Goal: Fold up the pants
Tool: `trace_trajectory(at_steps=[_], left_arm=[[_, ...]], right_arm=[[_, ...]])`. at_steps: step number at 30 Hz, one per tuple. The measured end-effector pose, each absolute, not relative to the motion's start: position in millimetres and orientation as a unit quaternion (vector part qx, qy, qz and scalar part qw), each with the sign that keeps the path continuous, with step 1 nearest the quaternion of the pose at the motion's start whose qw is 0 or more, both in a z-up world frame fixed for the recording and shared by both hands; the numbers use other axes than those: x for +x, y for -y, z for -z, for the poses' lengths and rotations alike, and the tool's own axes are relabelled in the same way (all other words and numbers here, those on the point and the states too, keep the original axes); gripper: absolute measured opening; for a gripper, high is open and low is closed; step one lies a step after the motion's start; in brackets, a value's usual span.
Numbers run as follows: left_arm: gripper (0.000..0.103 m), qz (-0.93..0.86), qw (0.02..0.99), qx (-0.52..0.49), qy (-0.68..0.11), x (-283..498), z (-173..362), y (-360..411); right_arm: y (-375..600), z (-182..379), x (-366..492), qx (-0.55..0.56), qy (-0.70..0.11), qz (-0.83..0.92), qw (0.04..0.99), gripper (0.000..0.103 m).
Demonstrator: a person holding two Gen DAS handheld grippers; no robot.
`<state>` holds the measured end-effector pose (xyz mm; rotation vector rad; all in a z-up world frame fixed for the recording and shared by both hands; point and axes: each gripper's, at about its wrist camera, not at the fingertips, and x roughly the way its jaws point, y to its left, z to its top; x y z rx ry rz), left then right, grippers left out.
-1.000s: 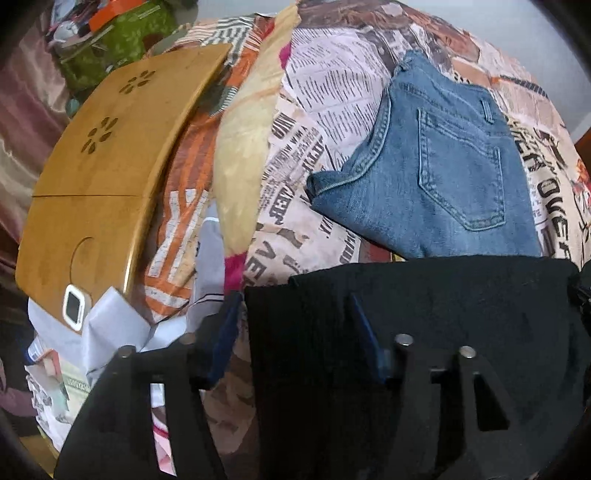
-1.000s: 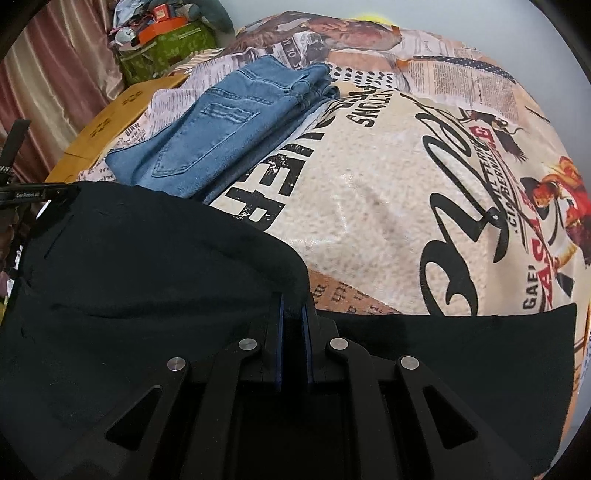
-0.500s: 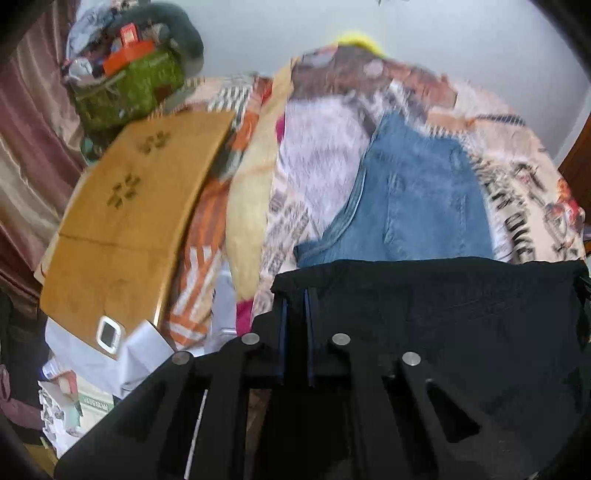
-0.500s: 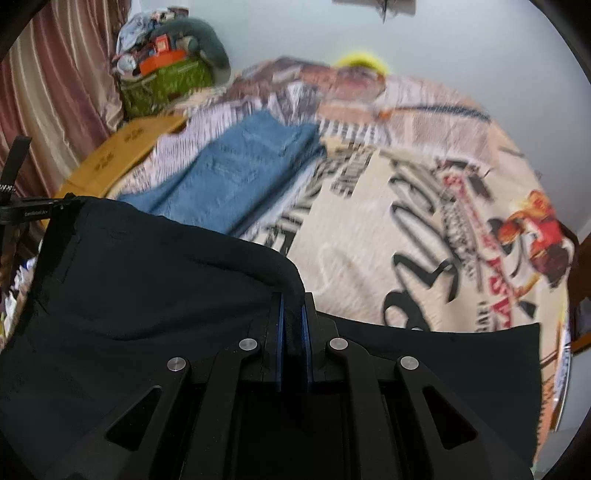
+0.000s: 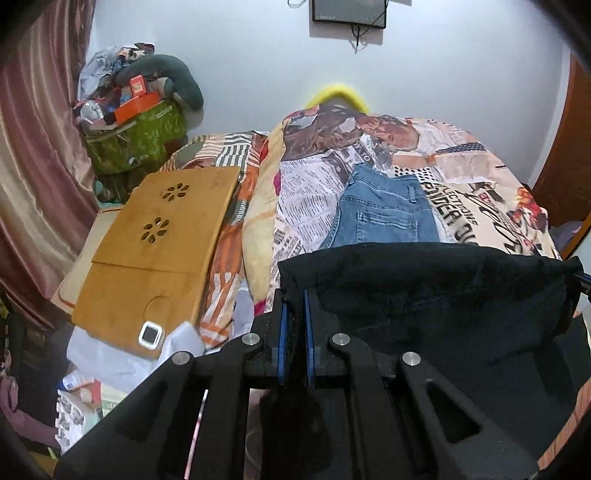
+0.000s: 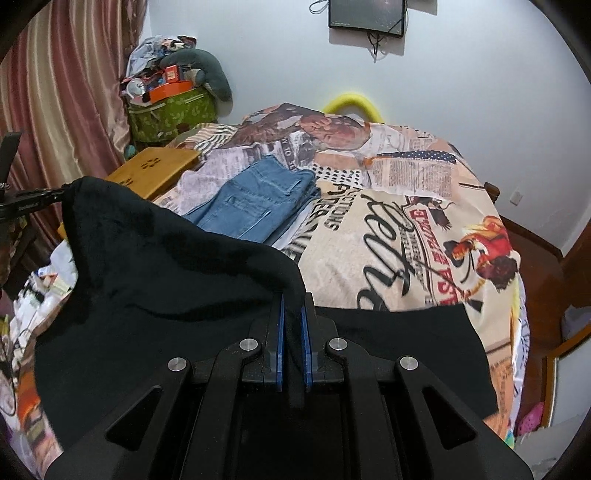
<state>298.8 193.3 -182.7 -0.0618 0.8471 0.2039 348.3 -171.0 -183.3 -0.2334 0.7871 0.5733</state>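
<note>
Black pants (image 5: 436, 295) (image 6: 166, 280) hang stretched between my two grippers above the near end of a bed. My left gripper (image 5: 294, 295) is shut on one corner of the black cloth, which runs off to the right. My right gripper (image 6: 291, 301) is shut on the other corner; the cloth rises leftward to where the left gripper's black arm pinches it at the frame's left edge. The lower part of the black pants drapes over the bed below. Folded blue jeans (image 5: 384, 218) (image 6: 255, 203) lie on the bed beyond.
The bed carries a newspaper-print cover (image 6: 406, 221). A wooden lap desk (image 5: 159, 258) with a small white device (image 5: 150, 335) lies at the bed's left side. A green bag piled with clutter (image 5: 136, 136) stands by the curtain. A dark screen (image 6: 365, 14) hangs on the wall.
The left gripper went from open around the black pants' edge to shut on it. Both grippers rose and tilted up, lifting the pants' top edge; the wall and screen came into view.
</note>
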Motion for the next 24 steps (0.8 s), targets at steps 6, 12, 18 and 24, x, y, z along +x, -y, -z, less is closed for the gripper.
trace_trajectory(at_steps=[6,12,18,24], left_arm=[[0.008,-0.095,0.910,-0.033,-0.402,241.7,182.9,-177.4],[0.007,-0.106,0.904,-0.042,-0.412,197.4,195.9,-174.3],[0.007,-0.125,0.887,-0.080,-0.437,164.8,223.9,-183.1],[0.007,-0.140,0.873,-0.072,-0.462,145.9,240.7,-181.3]], right_arm=[[184.4,190.8,299.3,-0.100,-0.389,-0.275,0.873,0.007],[189.5,203.9,263.2,-0.101,-0.400,-0.272,0.869,0.007],[194.6,219.4,238.2,-0.083,-0.423,-0.273,0.860,0.007],[194.6,232.3,218.0,-0.102,-0.442,-0.270,0.849,0.009]])
